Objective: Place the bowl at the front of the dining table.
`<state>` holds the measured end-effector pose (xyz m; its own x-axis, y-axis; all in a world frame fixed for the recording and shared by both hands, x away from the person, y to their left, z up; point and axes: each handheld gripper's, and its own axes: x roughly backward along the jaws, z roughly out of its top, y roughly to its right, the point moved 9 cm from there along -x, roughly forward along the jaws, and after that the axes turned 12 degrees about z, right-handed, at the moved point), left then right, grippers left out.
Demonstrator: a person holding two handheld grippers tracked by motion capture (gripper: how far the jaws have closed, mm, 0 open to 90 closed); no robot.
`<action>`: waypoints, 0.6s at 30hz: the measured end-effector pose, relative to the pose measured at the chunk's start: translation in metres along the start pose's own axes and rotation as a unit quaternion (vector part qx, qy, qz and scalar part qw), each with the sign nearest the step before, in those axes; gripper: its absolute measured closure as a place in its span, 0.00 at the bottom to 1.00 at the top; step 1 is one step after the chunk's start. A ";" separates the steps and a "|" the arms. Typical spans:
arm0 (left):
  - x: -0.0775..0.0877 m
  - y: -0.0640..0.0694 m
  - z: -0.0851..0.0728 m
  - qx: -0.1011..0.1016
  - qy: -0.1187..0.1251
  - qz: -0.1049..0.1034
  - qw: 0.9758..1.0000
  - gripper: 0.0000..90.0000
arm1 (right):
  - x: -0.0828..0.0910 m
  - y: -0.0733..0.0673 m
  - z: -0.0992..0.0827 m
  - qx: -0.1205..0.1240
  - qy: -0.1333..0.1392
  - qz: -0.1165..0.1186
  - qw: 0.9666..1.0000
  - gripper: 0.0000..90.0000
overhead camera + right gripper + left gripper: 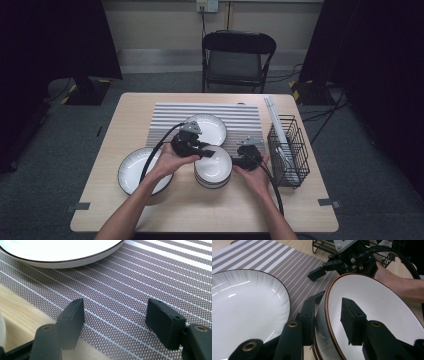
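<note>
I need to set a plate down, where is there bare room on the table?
Bare wood runs along the near table edge and the far left corner beside the striped placemat. The middle is crowded: stacked plates, single plates, both hands, and the wire rack at right.

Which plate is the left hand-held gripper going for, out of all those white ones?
On the wooden table, just in front of the striped mat, stands a stack of plates. It is the top plate, its rim between the left hand-held gripper jaws. The other two plates lie singly.
</note>
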<state>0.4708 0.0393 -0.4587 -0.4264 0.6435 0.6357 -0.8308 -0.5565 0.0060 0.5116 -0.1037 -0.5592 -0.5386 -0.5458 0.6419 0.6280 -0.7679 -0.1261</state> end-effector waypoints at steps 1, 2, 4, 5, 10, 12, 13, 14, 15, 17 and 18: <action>0.000 -0.001 -0.001 0.001 -0.001 0.001 1.000 0.75 | 0.000 0.000 0.000 0.000 0.000 0.000 1.000 0.34; -0.001 -0.001 -0.002 0.005 -0.004 -0.003 1.000 0.76 | 0.000 0.000 0.000 0.000 0.000 0.000 1.000 0.34; -0.002 -0.003 -0.004 0.003 -0.009 0.001 1.000 0.80 | 0.000 0.000 0.000 0.000 0.000 0.000 1.000 0.34; -0.003 -0.002 -0.003 0.005 -0.006 0.000 1.000 0.80 | 0.000 0.000 0.000 0.000 0.000 0.000 1.000 0.34; -0.003 -0.004 -0.003 0.005 -0.009 0.014 1.000 0.86 | 0.000 0.000 0.000 0.000 0.000 0.000 1.000 0.34; -0.004 -0.005 -0.003 0.006 -0.009 0.015 1.000 0.89 | 0.000 0.000 0.000 0.000 0.000 0.000 1.000 0.34; -0.004 -0.005 -0.003 0.004 -0.011 0.015 1.000 0.89 | 0.000 0.000 0.000 0.000 0.000 0.000 1.000 0.34; -0.004 -0.004 -0.002 0.004 -0.010 0.017 1.000 0.89 | 0.000 0.000 0.000 0.000 0.000 0.000 1.000 0.34; -0.003 -0.004 -0.003 0.004 -0.011 0.018 1.000 0.89 | 0.000 0.000 0.000 0.000 0.000 0.000 1.000 0.34; -0.003 -0.005 -0.003 0.005 -0.013 0.016 1.000 0.90 | 0.000 0.000 0.000 0.000 0.000 0.000 1.000 0.34; -0.003 -0.005 -0.003 0.006 -0.011 0.014 1.000 0.90 | 0.000 0.000 0.000 0.000 0.000 0.000 1.000 0.34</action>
<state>0.4750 0.0416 -0.4630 -0.4408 0.6156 0.6533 -0.8143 -0.5805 -0.0025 0.5116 -0.1037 -0.5592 -0.5384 -0.5461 0.6418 0.6278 -0.7680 -0.1268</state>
